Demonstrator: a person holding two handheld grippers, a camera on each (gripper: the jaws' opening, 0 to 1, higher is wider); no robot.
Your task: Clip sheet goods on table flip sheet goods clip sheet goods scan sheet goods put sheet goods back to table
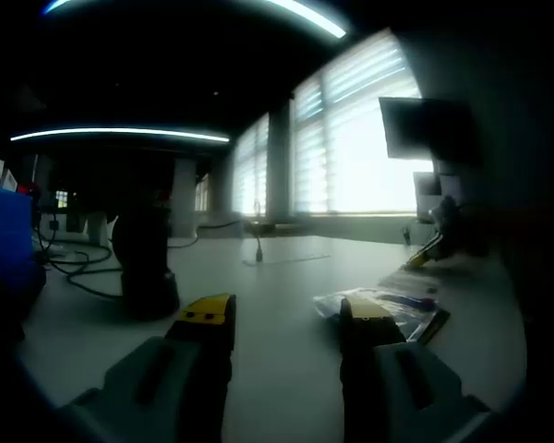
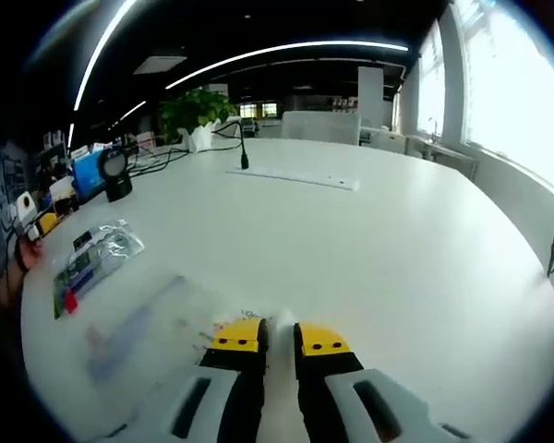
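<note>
The sheet goods (image 2: pixel 162 323), a clear, blurred packet, we see pinched at its edge by our right gripper (image 2: pixel 279 337), jaws nearly closed. Our left gripper (image 1: pixel 286 314) gapes wide, holding nothing; another clear packet (image 1: pixel 397 306) lies just beyond its right jaw.

1. I see a broad white table (image 2: pixel 397 240).
2. On it lie a clear packet of sheet goods (image 2: pixel 97 254), a second blurred packet (image 2: pixel 148 328), a black desk microphone (image 2: pixel 244 152) and cables (image 1: pixel 74 268).
3. A dark scanner stand (image 1: pixel 146 263) stands there too.
</note>
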